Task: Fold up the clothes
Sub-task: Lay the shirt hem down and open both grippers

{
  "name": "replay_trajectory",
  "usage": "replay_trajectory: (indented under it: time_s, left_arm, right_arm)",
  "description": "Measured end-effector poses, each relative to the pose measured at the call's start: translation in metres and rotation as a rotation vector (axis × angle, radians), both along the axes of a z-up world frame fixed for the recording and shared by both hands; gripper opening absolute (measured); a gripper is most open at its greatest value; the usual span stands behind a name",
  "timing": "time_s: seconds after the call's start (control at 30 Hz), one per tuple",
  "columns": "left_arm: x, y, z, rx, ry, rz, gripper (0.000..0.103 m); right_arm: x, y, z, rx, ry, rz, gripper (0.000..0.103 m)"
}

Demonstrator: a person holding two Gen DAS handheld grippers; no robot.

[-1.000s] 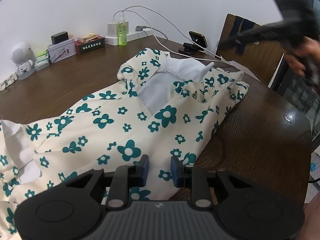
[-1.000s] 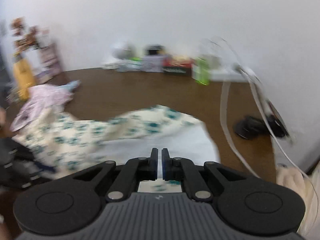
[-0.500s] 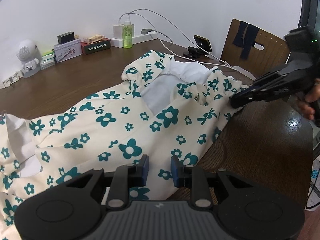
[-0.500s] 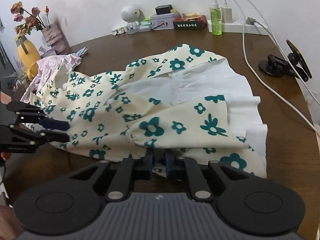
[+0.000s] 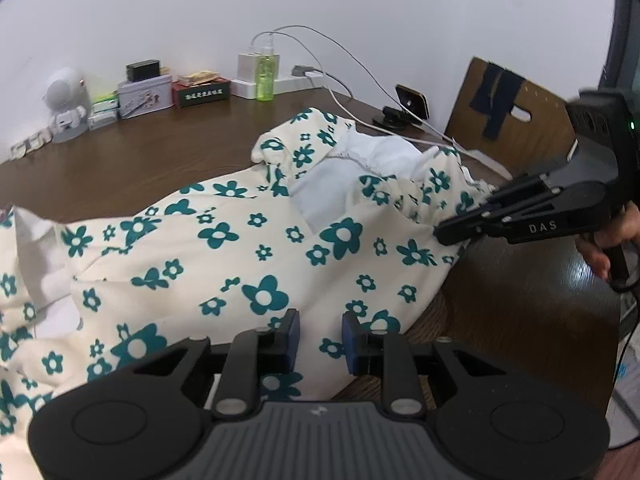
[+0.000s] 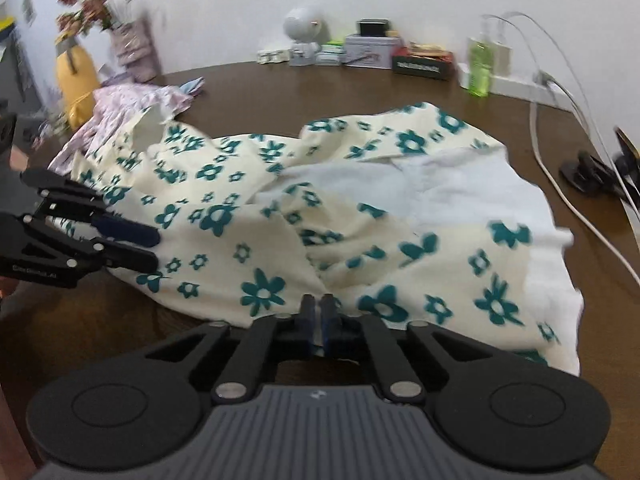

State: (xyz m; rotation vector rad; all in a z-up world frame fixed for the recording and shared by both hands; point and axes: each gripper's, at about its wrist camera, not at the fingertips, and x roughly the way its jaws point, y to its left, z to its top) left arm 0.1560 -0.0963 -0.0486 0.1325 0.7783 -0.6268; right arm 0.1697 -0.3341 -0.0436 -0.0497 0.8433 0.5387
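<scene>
Since a second ago our right gripper (image 6: 318,320) has dropped from above the table to the near hem of the dress (image 6: 360,216), while our left gripper (image 5: 318,338) has kept its place.

Our right fingers (image 6: 308,316) are pressed together with a thin fold of the cream, green-flowered fabric pinched between the pads. Our left fingers (image 5: 290,334) stand a narrow way apart over the dress edge, cloth lying beneath the gap; we cannot tell whether the pads press it. Beyond both pairs of fingers the dress lies crumpled across the brown table (image 5: 132,160), its white lining showing. Farther out, by the wall, stand a green bottle (image 5: 265,76), small boxes and white cables. Left of our right fingers lies a pink garment (image 6: 120,108).
</scene>
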Motion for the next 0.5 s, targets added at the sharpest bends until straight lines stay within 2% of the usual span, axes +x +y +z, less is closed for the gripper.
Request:
replay_trajectory:
  time_s: [0.2, 0.27, 0.3, 0.37, 0.4, 0.5]
  left_arm:
    - [-0.003, 0.014, 0.003, -0.071, 0.015, 0.056, 0.023]
    - [-0.016, 0.03, 0.018, -0.093, -0.041, 0.086, 0.033]
    - [-0.022, 0.041, 0.025, -0.099, -0.064, 0.106, 0.035]
    - [-0.034, 0.067, 0.035, -0.086, -0.105, 0.165, 0.041]
    - [-0.039, 0.08, 0.04, -0.071, -0.123, 0.199, 0.042]
    - [-0.044, 0.119, 0.044, -0.009, -0.145, 0.313, 0.043]
  right_arm:
    - [0.002, -0.004, -0.001, 0.053, 0.032, -0.05, 0.002]
    - [-0.002, -0.002, 0.007, 0.104, 0.023, -0.058, 0.005]
    - [-0.007, -0.001, 0.014, 0.12, -0.002, -0.059, 0.008]
    - [-0.016, 0.0, 0.026, 0.149, -0.052, -0.061, 0.024]
    - [-0.018, 0.002, 0.03, 0.137, -0.074, -0.066, 0.036]
    - [-0.019, 0.007, 0.037, 0.093, -0.122, -0.085, 0.038]
